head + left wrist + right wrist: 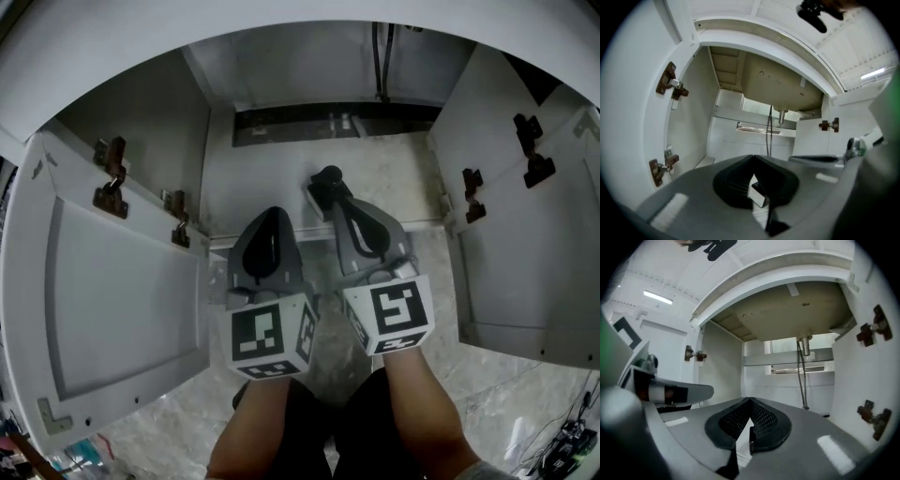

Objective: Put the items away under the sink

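Observation:
The cabinet under the sink (281,173) stands with both doors swung wide, and I see no items on its pale floor. My left gripper (272,216) hovers just in front of the cabinet's sill, jaws shut with nothing between them (752,157). My right gripper (328,178) reaches a little further, its tip over the cabinet floor, jaws also shut and empty (749,400). The underside of the sink basin (778,84) hangs above, with a drain pipe (805,345) and a thin hose (768,136) coming down at the back.
The left door (112,309) and right door (534,272) flank my arms, with brown hinges (111,178) on the side walls. A dark slot (328,122) runs along the cabinet's back. Marbled floor tiles (487,375) lie below; cables (567,441) sit at bottom right.

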A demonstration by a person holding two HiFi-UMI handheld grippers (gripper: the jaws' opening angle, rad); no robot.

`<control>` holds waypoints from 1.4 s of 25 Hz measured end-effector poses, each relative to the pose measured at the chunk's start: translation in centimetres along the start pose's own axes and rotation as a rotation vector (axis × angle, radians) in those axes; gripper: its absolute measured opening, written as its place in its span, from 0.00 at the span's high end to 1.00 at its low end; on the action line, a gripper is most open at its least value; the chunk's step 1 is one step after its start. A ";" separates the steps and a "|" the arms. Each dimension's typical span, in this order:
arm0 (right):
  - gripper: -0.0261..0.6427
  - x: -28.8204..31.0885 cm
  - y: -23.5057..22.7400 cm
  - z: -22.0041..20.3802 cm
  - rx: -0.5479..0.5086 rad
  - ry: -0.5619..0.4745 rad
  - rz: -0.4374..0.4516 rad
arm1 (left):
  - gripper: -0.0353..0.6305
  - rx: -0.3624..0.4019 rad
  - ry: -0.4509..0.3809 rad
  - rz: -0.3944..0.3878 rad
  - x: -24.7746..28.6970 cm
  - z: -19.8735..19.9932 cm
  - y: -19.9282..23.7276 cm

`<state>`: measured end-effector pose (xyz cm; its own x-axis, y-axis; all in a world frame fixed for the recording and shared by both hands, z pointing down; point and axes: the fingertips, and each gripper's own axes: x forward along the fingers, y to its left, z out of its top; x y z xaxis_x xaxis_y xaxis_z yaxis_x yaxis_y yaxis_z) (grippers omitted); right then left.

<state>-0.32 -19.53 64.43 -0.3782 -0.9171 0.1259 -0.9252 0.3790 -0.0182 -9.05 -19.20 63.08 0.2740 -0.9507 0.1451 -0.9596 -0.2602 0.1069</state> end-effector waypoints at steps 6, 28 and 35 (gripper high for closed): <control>0.97 -3.6 0.7 -0.8 0.132 0.142 -0.055 | 0.93 0.010 0.166 -0.069 -3.6 -2.7 -3.8; 0.97 -22.5 -1.9 45.6 -0.123 0.239 0.121 | 0.93 0.106 0.254 -0.290 -18.4 41.6 -12.1; 0.97 -31.0 -8.5 54.6 -0.110 0.226 -0.100 | 0.93 0.122 0.232 -0.319 -21.3 49.0 -13.2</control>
<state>17.53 -1.04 6.53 -0.2576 -0.9044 0.3401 -0.9440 0.3107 0.1112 -5.32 -3.80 10.34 0.5529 -0.7596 0.3427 -0.8208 -0.5673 0.0669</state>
